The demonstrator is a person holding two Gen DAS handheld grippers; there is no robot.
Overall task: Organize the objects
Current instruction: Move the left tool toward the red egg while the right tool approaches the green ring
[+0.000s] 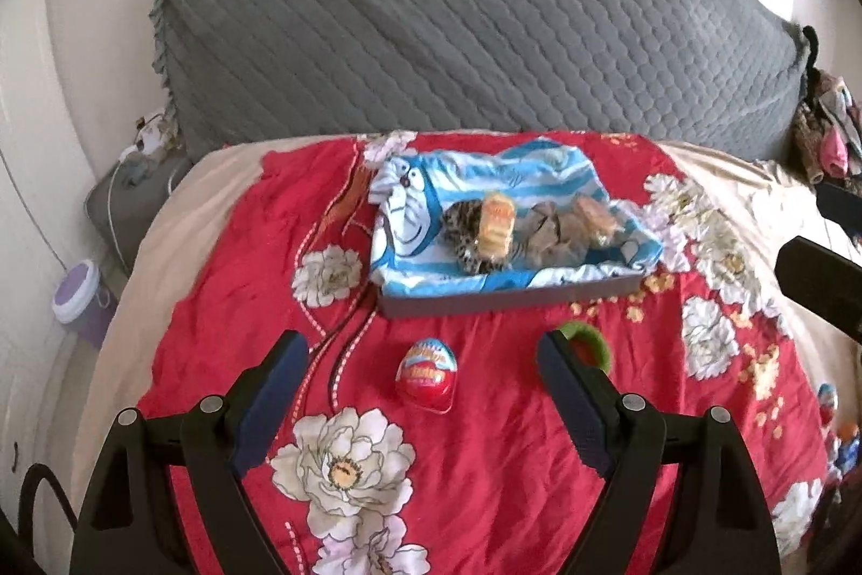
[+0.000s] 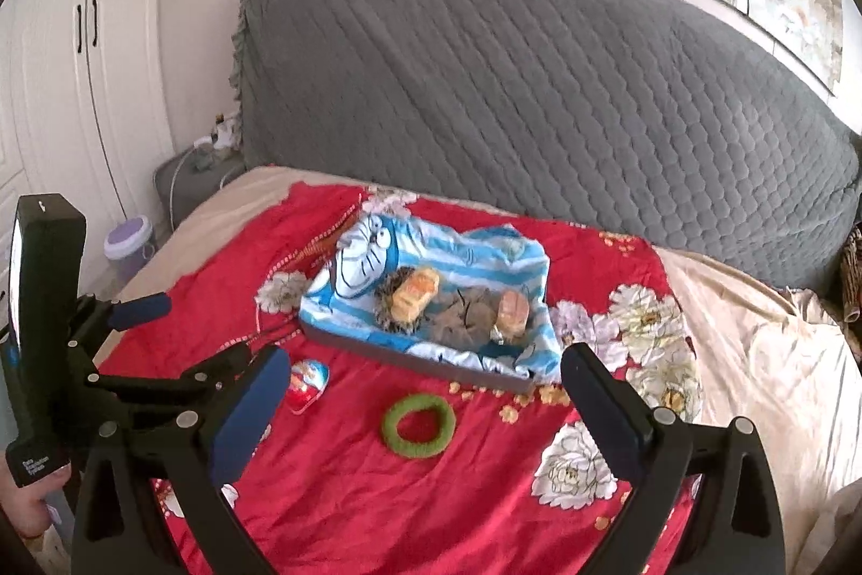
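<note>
A red and blue foil-wrapped egg [image 1: 425, 373] lies on the red flowered bedspread [image 1: 485, 440], just ahead of my left gripper [image 1: 423, 354], which is open and holds nothing. A green fuzzy ring [image 2: 419, 425] lies flat ahead of my right gripper [image 2: 425, 357], also open and holding nothing. In the left wrist view the green ring [image 1: 590, 343] is half hidden by the right finger. Behind both stands a shallow grey tray [image 1: 512, 297] lined with a blue striped cartoon cloth [image 1: 431, 198], holding wrapped yellow cakes [image 1: 496, 227] and furry hair ties. The egg [image 2: 308, 383] and the left gripper [image 2: 204, 330] also show in the right wrist view.
A grey quilted headboard [image 1: 458, 36] rises behind the bed. Beige sheet [image 2: 754, 359] borders the red spread on the right. A grey nightstand [image 2: 194, 181] and a purple-lidded bin [image 2: 128, 238] stand left of the bed, with white wardrobe doors [image 2: 81, 90] beyond. A hand [image 2: 24, 505] grips the left handle.
</note>
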